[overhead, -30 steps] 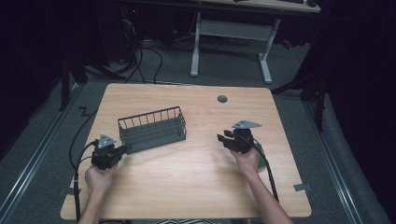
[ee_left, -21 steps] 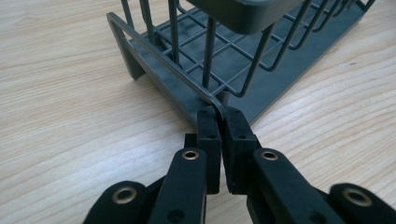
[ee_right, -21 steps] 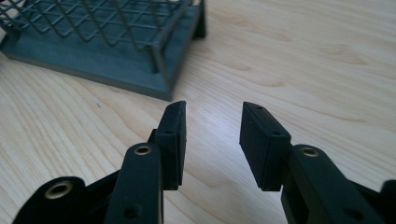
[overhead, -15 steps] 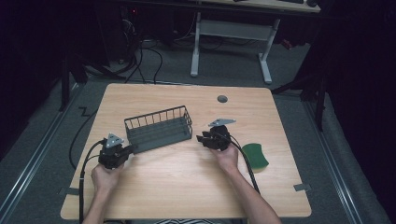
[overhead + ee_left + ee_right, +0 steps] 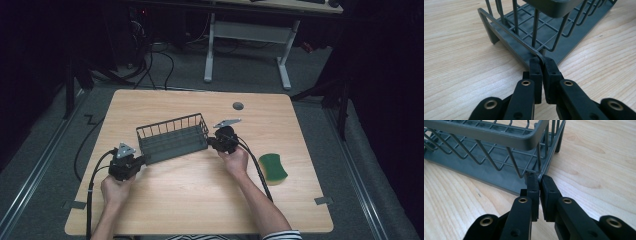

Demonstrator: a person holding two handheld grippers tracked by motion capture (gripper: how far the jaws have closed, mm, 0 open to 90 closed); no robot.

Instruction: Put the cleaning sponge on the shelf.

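Grippers (image 5: 141, 160) (image 5: 212, 141) — basket (image 5: 172, 142) corners, clamped

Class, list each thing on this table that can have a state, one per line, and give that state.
Wire basket: upright on the table, empty, pinched at both ends.
Left hand-held gripper: shut on the basket's bottom corner wire.
Right hand-held gripper: jaws have just been closing, now shut on the basket's corner wire.
Green sponge: lying flat, apart from the basket, untouched.

At centre frame, a grey wire basket (image 5: 172, 138) sits on a wooden table (image 5: 200, 200), the left gripper (image 5: 139, 161) at its lower-left corner and the right gripper (image 5: 212, 142) at its right end; a green sponge (image 5: 272, 168) lies at right.
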